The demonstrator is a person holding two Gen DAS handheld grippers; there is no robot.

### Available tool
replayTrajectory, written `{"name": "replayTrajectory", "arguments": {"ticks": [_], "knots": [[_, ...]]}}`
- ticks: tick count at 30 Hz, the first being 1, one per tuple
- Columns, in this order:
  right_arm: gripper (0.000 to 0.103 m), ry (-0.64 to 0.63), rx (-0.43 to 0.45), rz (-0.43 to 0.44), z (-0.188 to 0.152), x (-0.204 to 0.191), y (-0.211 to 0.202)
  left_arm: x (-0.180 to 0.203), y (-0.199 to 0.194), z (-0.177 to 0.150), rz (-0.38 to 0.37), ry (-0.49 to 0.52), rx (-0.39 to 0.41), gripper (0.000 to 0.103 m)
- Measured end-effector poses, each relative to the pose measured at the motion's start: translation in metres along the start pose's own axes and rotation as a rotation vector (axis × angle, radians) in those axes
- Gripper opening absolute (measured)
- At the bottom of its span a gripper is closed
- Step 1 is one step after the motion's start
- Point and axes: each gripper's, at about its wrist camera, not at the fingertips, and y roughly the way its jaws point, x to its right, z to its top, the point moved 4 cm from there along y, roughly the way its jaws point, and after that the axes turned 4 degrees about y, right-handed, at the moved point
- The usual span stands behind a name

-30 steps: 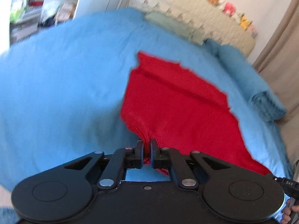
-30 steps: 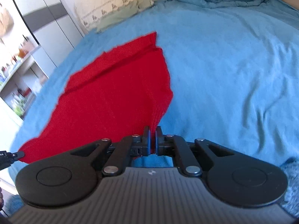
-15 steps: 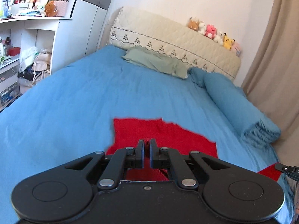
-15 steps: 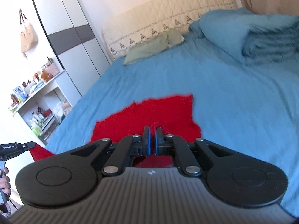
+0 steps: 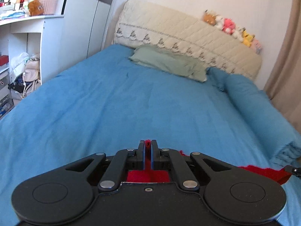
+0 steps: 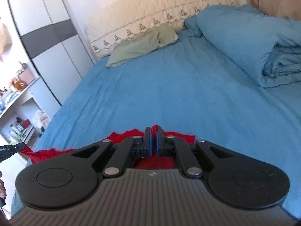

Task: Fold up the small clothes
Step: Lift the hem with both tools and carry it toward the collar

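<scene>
Pink cup (image 5: 50, 4) on the white shelf (image 5: 24, 19) at far left, with thin sticks or pens standing upright in it; a brown plush (image 5: 34, 7) just beside the cup. Bags (image 5: 31, 71) and small clutter in the open compartments below, too small to tell apart. From the right wrist, bottles (image 6: 16, 128) and a red box (image 6: 25, 123) in the lower compartments, blurred.

Left gripper (image 5: 148, 145) pinched nearly shut on a fold of red knit (image 5: 147, 175), a tuft of it poking up between the fingertips. Most of the knit hidden under the gripper body; one strip running off to the right edge (image 5: 263, 172), toward the tip of the other tool. Right gripper (image 6: 153, 131) likewise clamped to a narrow slit on the same knit (image 6: 120, 138), a red tuft showing between the pads. Red edge spread to both sides of the fingers, trailing left toward the left tool's tip at the frame edge. Held stretched between the two grippers, low over the near end of the blue bed (image 5: 112, 103); whether touching the sheet, cannot tell.

Beyond, bare blue sheet up to a green pillow (image 5: 169, 63) against the cream headboard (image 5: 188, 37). Rolled blue duvet (image 6: 254, 43) along the right side. Plush toys (image 5: 231, 28) in a row on top of the headboard. Beige curtain (image 5: 287, 56) at far right, wardrobe (image 6: 50, 33) at left.
</scene>
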Motion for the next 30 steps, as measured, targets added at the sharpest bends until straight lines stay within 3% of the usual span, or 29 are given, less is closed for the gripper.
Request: {"name": "replayTrajectory", "arguments": {"ticks": [6, 11, 19, 27, 28, 30], "knots": [[0.02, 0.018, -0.034, -0.049, 0.0, 0.018, 0.104, -0.014, 0.079, -0.011, 0.071, -0.023, -0.067, 0.005], [0.02, 0.036, -0.066, -0.107, -0.012, 0.04, 0.167, -0.022, 0.118, -0.021, 0.106, -0.027, -0.094, 0.005], [0.019, 0.079, -0.105, -0.161, -0.023, 0.066, 0.219, -0.024, 0.157, -0.034, 0.143, -0.027, -0.128, 0.005], [0.02, 0.032, -0.117, -0.212, -0.034, 0.063, 0.24, -0.024, 0.173, -0.042, 0.15, -0.002, -0.158, 0.006], [0.02, 0.023, -0.116, -0.218, -0.035, 0.062, 0.24, -0.024, 0.172, -0.042, 0.148, 0.004, -0.162, 0.01], [0.023, 0.008, -0.108, -0.229, -0.036, 0.059, 0.24, -0.025, 0.168, -0.038, 0.136, -0.003, -0.148, 0.037]]}}
